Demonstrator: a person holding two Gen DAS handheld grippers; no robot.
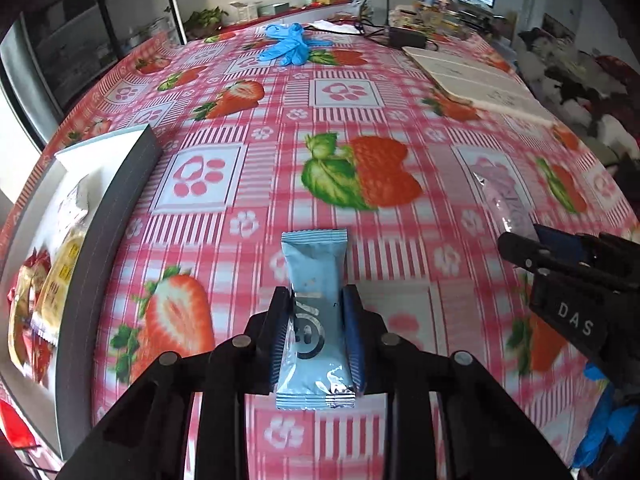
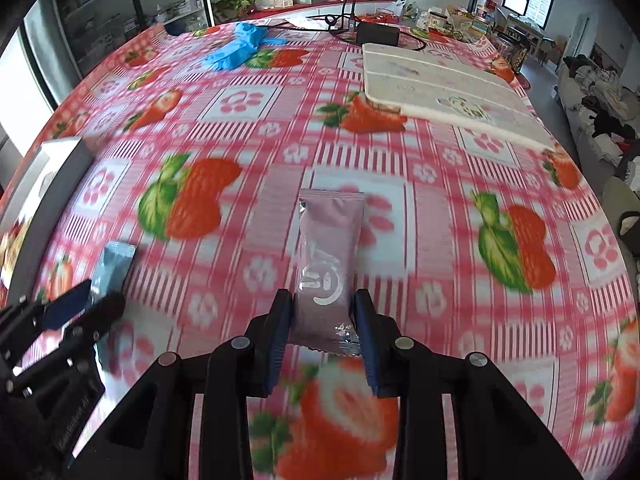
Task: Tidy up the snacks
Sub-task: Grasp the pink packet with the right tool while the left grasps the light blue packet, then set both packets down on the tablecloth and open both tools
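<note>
While both packets were pinched at once, we noted the blue snack packet clamped across its lower half between the pads of the left gripper, its upper end pointing away over the strawberry tablecloth. The pink snack packet sat the same way in the right gripper, jaws narrow and pressing on its sides. Neither tong was wide; each held one packet.

Judgement: the step in hand was carrying the two packets to the grey box at the left table edge, where yellow and red snacks already lay. To do it well we would keep both grips steady, lift clear of the cloth, and pass the box wall before letting go. The left packet should go first, so the tongs do not cross.

Further out lay blue gloves, a pale flat board and a black adapter with cable.

Hard to make out: whether the packets were touching the cloth or just above it. The box interior was cut off at the frame edge, so free room inside could not be judged. The printing on both packets was unreadable.
</note>
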